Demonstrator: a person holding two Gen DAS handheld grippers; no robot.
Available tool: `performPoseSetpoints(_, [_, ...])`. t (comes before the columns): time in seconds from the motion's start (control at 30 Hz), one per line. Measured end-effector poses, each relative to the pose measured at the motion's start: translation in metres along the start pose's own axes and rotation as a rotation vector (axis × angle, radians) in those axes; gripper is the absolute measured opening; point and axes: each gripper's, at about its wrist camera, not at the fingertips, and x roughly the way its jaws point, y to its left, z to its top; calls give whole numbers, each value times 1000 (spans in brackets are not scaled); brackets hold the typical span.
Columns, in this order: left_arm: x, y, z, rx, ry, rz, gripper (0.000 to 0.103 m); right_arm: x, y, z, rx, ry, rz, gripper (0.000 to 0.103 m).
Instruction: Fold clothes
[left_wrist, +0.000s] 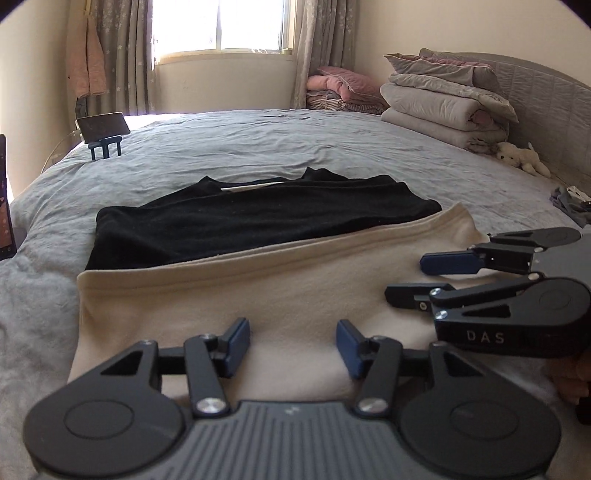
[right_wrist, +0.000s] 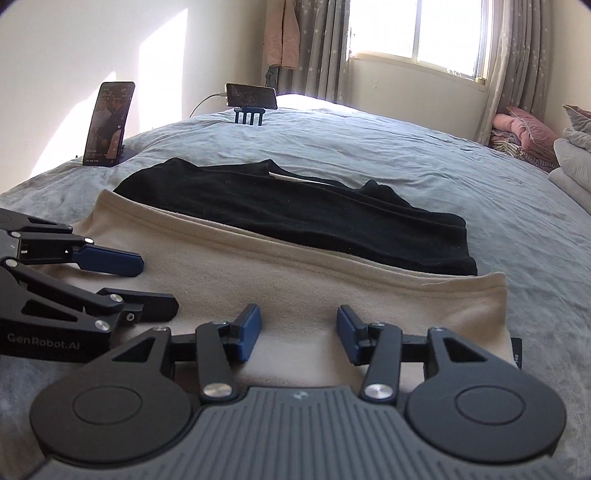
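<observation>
A black garment (left_wrist: 258, 221) lies flat on the grey bed (left_wrist: 258, 147). A cream cloth (left_wrist: 258, 288) overlaps its near edge; I cannot tell whether they are one piece. My left gripper (left_wrist: 291, 339) hovers over the cream cloth, open, with nothing between its blue pads. The right gripper (left_wrist: 406, 278) is beside it on the right, also open over the cream cloth. In the right wrist view the right gripper (right_wrist: 297, 328) stands open above the cream cloth (right_wrist: 295, 280), with the black garment (right_wrist: 314, 218) beyond it and the left gripper (right_wrist: 159, 286) at the left.
A phone on a stand (right_wrist: 251, 96) sits at the far side of the bed, and another phone (right_wrist: 109, 122) stands upright at the left. Folded quilts (left_wrist: 443, 103), a plush toy (left_wrist: 521, 157) and a small clothes pile (left_wrist: 572, 199) lie at the right.
</observation>
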Motion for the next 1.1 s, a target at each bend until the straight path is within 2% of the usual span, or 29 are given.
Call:
performPoseSetpoints(0.27, [-5, 18, -1, -6, 15, -37, 54, -4, -15, -2, 18, 1, 28, 54])
performPoseSetpoints(0.47, [-15, 43, -4, -25, 20, -91, 54, -5, -39, -3, 64, 0, 72, 55])
performPoseSetpoints(0.7, [-27, 70, -9, -74, 25, -133, 54, -8, -67, -5, 104, 6, 45, 55])
performPoseSetpoints(0.8, [-32, 81, -11, -95, 34, -101, 63, -10, -78, -8, 111, 12, 28, 55])
performPoseSetpoints(0.97, [-39, 100, -14, -157, 21, -106, 63, -14, -93, -10, 115, 24, -8, 55])
performPoseSetpoints(1.1, [-42, 104, -14, -164, 27, -82, 63, -20, -104, -11, 133, 19, -9, 55])
